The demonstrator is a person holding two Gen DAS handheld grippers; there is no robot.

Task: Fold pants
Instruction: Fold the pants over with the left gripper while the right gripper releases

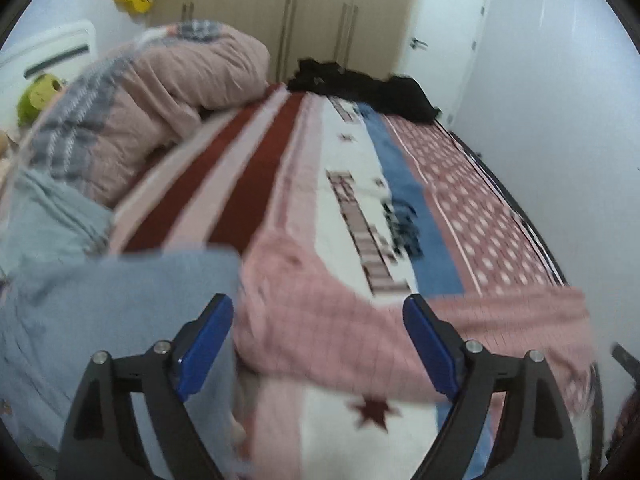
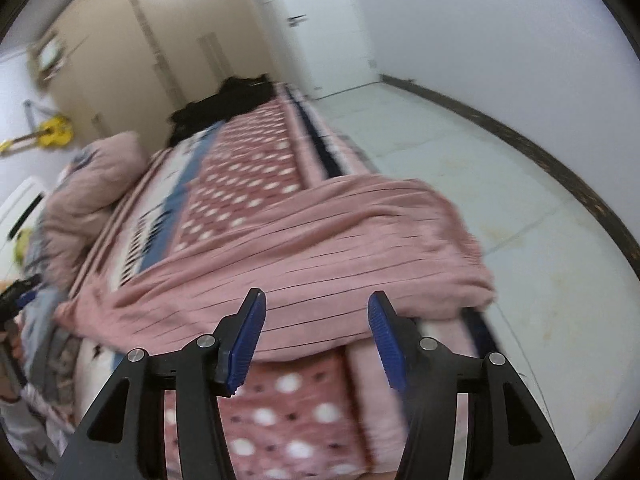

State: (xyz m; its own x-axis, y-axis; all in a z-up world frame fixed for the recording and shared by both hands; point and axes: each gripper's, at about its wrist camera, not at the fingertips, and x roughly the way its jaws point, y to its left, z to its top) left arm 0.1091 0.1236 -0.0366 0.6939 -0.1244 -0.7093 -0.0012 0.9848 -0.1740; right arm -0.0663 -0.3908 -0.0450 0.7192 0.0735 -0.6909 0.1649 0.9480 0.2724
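Observation:
Pink pants (image 1: 312, 332) with thin dark lines lie folded across the near part of the patterned bedspread (image 1: 352, 184). In the right wrist view the pants (image 2: 320, 232) reach to the bed's right edge, where one end hangs slightly over. My left gripper (image 1: 318, 300) is open above the left part of the pants, with nothing between its blue pads (image 1: 204, 344). My right gripper (image 2: 316, 295) is open too, over the near edge of the pants, and its pads (image 2: 244, 340) hold nothing. Both views are blurred.
A grey-blue garment (image 1: 120, 304) lies left of the pants. A pink duvet (image 1: 180, 80) is heaped at the far left and black clothes (image 1: 360, 88) at the bed's far end. Wardrobe doors (image 1: 288, 12) stand beyond. Pale floor (image 2: 480, 184) runs along the bed's right side.

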